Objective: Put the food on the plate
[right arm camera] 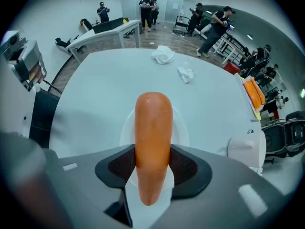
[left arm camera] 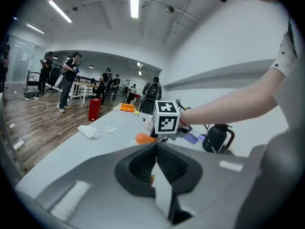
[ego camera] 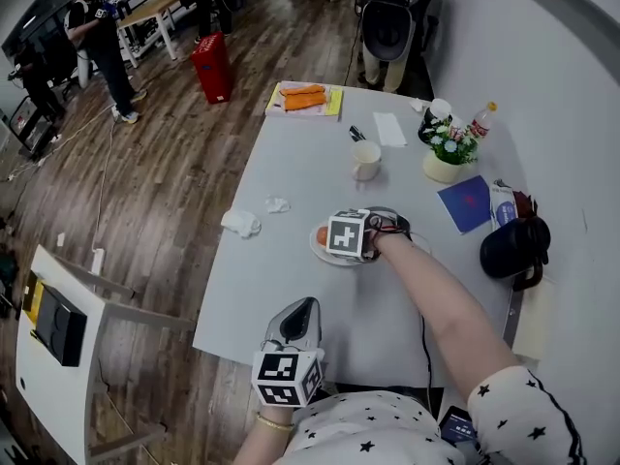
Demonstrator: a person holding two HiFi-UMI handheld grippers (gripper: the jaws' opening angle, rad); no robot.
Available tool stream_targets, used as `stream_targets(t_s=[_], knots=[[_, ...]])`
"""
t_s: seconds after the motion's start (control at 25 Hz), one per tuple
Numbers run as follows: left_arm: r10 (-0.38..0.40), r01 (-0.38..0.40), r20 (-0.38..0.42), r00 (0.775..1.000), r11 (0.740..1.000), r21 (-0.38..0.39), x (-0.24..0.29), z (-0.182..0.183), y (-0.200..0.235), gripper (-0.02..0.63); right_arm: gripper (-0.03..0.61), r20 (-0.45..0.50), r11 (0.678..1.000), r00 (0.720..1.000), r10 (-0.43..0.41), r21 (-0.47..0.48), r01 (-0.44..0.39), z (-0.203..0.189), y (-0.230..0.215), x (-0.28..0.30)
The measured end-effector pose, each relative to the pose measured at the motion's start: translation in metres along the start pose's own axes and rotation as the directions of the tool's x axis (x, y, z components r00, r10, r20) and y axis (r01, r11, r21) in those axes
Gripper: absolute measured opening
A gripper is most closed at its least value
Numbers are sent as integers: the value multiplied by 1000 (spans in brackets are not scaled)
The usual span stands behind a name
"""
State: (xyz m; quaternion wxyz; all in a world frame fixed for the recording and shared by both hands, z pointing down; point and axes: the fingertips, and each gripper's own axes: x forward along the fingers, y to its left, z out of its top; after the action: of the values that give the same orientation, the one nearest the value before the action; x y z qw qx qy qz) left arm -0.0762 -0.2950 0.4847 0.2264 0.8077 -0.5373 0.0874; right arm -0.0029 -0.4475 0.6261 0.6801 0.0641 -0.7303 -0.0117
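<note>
An orange sausage (right arm camera: pixel 153 147) is clamped between the pads of my right gripper (right arm camera: pixel 153 168), its rounded end sticking out forward. It hangs just above a small white plate (right arm camera: pixel 126 128) on the grey table. In the head view the right gripper (ego camera: pixel 331 239) sits over that plate (ego camera: pixel 324 253) at mid-table, with the sausage (ego camera: pixel 322 235) peeking out left of the marker cube. My left gripper (ego camera: pixel 306 305) rests at the table's near edge. Its jaws are shut with nothing between them (left arm camera: pixel 156 149), and they point toward the sausage (left arm camera: pixel 144 138).
Behind the plate stand a white cup (ego camera: pixel 365 160) and two crumpled tissues (ego camera: pixel 241 223). A tray of orange food (ego camera: pixel 304 98) lies at the far edge. A potted plant (ego camera: pixel 448 158), a blue booklet (ego camera: pixel 467 202) and a black kettle (ego camera: pixel 513 247) line the right side.
</note>
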Motion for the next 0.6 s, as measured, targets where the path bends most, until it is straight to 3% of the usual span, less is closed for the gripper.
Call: stream_targets(t_s=[0.28, 0.6], knots=[[17, -17, -1, 1000, 1000, 7, -3, -1, 4, 8, 212, -88, 998, 995, 36, -38, -40, -3, 4, 20], [9, -9, 0, 1000, 1000, 28, -2, 1, -2, 8, 219, -28, 1000, 999, 16, 12, -16, -2, 0, 19]])
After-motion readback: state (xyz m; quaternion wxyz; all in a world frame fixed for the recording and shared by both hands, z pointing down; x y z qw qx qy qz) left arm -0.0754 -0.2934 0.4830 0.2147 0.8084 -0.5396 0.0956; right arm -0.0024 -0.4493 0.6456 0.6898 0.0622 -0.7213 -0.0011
